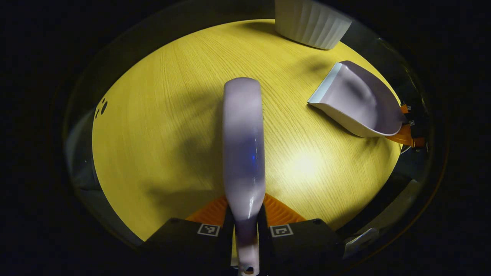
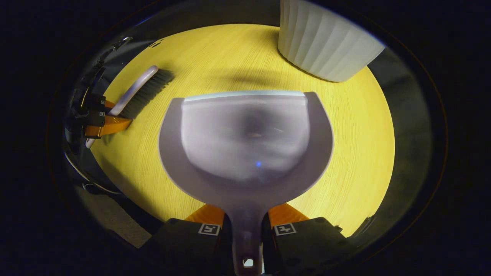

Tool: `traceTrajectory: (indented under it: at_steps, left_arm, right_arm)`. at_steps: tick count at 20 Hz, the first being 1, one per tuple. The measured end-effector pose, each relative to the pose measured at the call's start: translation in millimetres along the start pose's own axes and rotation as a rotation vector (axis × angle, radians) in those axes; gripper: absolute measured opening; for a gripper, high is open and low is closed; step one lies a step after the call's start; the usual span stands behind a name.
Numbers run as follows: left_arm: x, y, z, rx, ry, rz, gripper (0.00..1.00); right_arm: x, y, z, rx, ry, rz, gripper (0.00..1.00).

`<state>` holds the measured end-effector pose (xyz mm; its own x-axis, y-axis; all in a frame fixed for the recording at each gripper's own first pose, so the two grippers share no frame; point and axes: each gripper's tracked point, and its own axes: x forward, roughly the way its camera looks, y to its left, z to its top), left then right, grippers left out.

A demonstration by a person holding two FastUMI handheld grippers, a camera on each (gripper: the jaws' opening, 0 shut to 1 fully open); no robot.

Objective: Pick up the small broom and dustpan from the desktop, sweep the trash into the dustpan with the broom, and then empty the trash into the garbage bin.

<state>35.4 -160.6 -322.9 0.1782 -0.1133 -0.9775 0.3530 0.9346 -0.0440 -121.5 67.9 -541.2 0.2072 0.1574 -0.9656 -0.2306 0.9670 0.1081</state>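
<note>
Gripping the small broom [image 1: 244,153] by its handle, the left claw [image 1: 245,226] has a finger pressed on either side of the narrow neck, and the pale back of the broom runs forward over the yellow counter [image 1: 161,126]. In the right gripper view the same broom [image 2: 144,90] appears off to the left with its dark bristles down near the counter [image 2: 360,161], the left claw [image 2: 101,119] clamped on its handle end.

The right claw [image 2: 247,228] is closed on the stem of the dustpan [image 2: 245,142], both fingers against it, with the pan's open lip pointing away toward the garbage bin [image 2: 326,42]. A small speck lies inside the pan, too blurred to identify. In the left gripper view the dustpan [image 1: 358,103] sits to the right, tilted, lip toward the counter's middle, with the right claw [image 1: 408,128] at its back. The white ribbed garbage bin [image 1: 310,21] stands at the counter's far edge, just beyond the pan.
</note>
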Motion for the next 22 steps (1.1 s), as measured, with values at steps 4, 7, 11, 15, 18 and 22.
traceTrajectory:
  at_steps: [4,7,11,15,18,22]
  left_arm:
    - [-3,1,-4,-0.001,0.012,0.018,0.49]
    - [-9,-4,-7,-0.039,-0.017,0.002,0.55]
    - [-30,0,-5,-0.03,-0.085,0.037,0.61]
    - [-69,0,10,-0.03,-0.205,0.038,0.61]
    - [-115,1,38,-0.044,-0.391,0.039,0.61]
    - [-207,13,77,-0.054,-0.727,0.066,0.61]
  right_arm:
    - [-6,8,4,0.038,-0.021,0.031,0.46]
    - [-20,8,8,0.072,-0.047,0.048,0.48]
    - [-51,6,9,0.057,-0.091,0.036,0.48]
    - [-95,11,30,0.095,-0.209,0.039,0.48]
    - [-139,11,65,0.111,-0.366,0.019,0.48]
    - [-213,17,121,0.089,-0.629,-0.031,0.47]
